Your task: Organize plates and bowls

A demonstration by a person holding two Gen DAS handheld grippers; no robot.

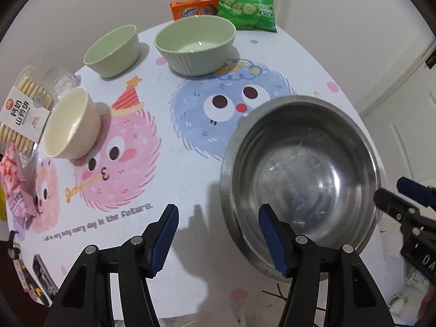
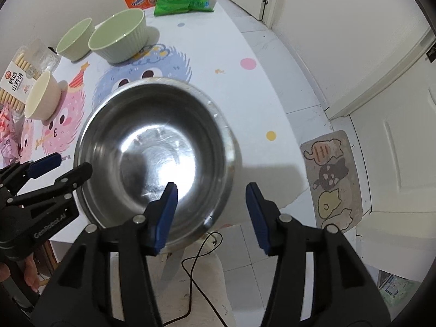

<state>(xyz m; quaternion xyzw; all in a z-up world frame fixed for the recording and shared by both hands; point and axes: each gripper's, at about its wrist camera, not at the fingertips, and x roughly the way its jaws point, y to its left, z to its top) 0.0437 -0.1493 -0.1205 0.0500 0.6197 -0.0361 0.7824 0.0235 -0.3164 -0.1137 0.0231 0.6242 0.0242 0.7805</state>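
A steel bowl (image 1: 299, 174) (image 2: 158, 152) stands at the table's near right edge. My left gripper (image 1: 218, 234) is open, its jaws either side of the bowl's near left rim; it also shows in the right wrist view (image 2: 68, 164). My right gripper (image 2: 211, 212) is open, its jaws either side of the bowl's near right rim; it also shows in the left wrist view (image 1: 395, 193). A large green bowl (image 1: 194, 45) (image 2: 118, 38) and a small green bowl (image 1: 111, 50) (image 2: 75, 38) stand at the back. A cream bowl (image 1: 72, 122) (image 2: 42, 95) stands at the left.
The table (image 1: 190, 179) has a cartoon cloth. A green chip bag (image 1: 248, 0), an orange box (image 1: 194, 5), a biscuit pack (image 1: 24, 109) and a pink packet (image 1: 13, 185) lie along its edges. A phone (image 1: 43, 275) lies near left. A cat mat (image 2: 331, 179) is on the floor.
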